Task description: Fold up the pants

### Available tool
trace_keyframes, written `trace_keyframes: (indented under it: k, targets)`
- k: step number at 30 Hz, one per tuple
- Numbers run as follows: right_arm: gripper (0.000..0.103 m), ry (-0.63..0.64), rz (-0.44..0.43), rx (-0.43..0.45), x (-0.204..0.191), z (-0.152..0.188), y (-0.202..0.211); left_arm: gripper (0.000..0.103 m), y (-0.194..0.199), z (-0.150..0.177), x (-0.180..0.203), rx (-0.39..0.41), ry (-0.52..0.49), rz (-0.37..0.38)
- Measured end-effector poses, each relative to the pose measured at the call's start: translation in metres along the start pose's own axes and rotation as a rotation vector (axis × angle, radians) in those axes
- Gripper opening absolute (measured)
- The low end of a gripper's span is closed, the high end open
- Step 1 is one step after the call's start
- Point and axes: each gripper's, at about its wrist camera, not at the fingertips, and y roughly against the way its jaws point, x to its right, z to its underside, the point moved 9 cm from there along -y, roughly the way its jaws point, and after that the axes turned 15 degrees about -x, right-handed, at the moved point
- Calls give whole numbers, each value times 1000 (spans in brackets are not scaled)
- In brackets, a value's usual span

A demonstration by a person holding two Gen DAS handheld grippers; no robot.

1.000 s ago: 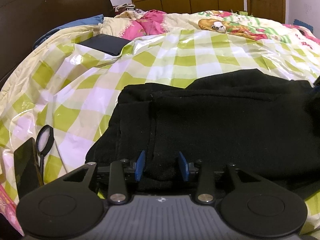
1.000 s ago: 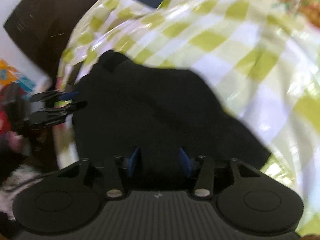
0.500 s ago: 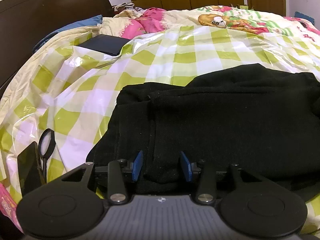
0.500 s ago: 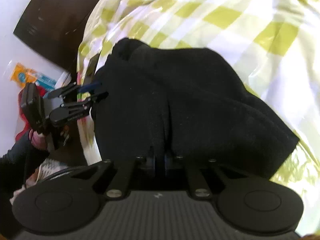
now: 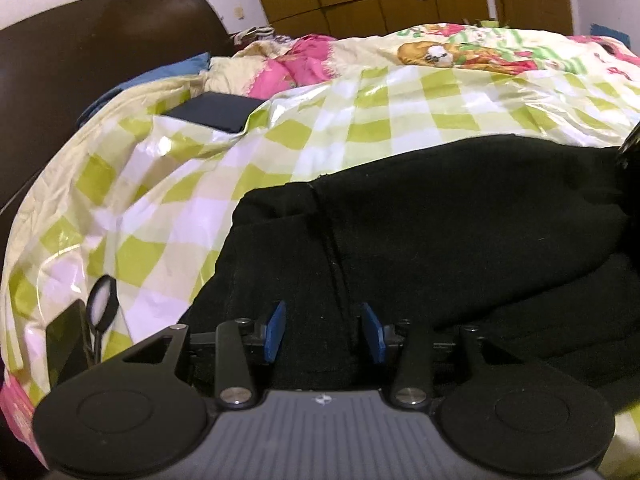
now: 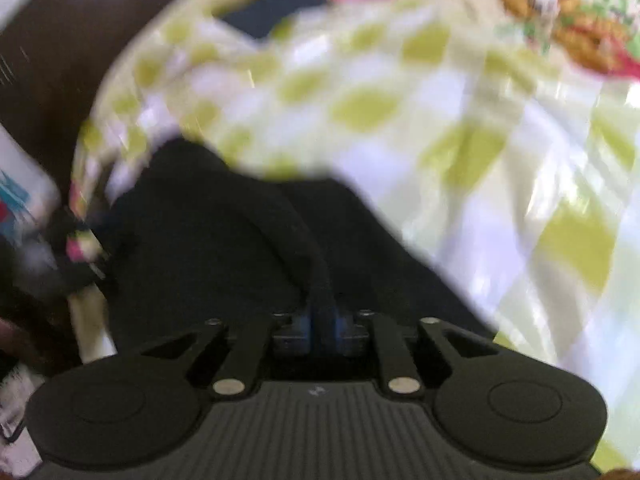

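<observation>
The black pants [image 5: 440, 232] are lying bunched in thick, limp layers on the bed [image 5: 360, 120], near its left edge, on the green-checked plastic cover. The left hand-held gripper [image 5: 323, 330] is hovering with its blue pads spread apart over the near hem, gripping nothing. The right hand-held gripper [image 6: 320, 326] is pinching a raised ridge of the fabric, pads nearly touching. The cloth is looking soft, fairly heavy and prone to sagging, so taking hold at hems or corners, through all layers, is seeming wisest; the glossy cover may be letting it slide.
</observation>
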Motion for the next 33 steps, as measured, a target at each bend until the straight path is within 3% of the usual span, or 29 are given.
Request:
trace_keyframes:
  k: [2, 4, 6, 9, 12, 15, 16, 19, 23, 24, 27, 28, 33]
  targets:
    - [26, -18, 17, 47, 3, -1, 15, 57, 3, 2, -4, -5, -7, 12]
    - [41, -20, 99, 142, 7, -1, 40, 57, 2, 5, -10, -11, 10, 21]
    - [41, 38, 209, 209, -6, -1, 58, 57, 1, 7, -18, -9, 33, 17]
    - [42, 167, 186, 234, -51, 6, 65, 57, 0, 8, -29, -3, 69, -2]
    - [46, 336, 138, 197, -108, 6, 40, 57, 1, 11, -39, -8, 93, -26]
    - [47, 421, 62, 146, -150, 5, -3, 57, 8, 18, -50, -2, 132, -19]
    - [47, 452, 66, 141, -158, 6, -15, 57, 11, 21, -54, -1, 139, -22]
    - [47, 556, 190, 121, -174, 0, -57, 57, 18, 29, -61, 2, 151, -18]
    - [47, 542, 201, 104, -175, -12, -81, 58, 21, 37, -66, 3, 158, -11]
    - [45, 545, 200, 118, -178, -16, -80, 58, 20, 38, -67, 3, 161, -7]
    - [13, 495, 187, 103, -183, -28, -81, 58, 18, 40, -70, 8, 178, 7]
    - [9, 470, 169, 99, -182, -30, -81, 59, 18, 41, -71, 10, 185, 11]
    - [5, 383, 101, 140, -188, -44, -71, 59, 20, 46, -77, 24, 197, 15]
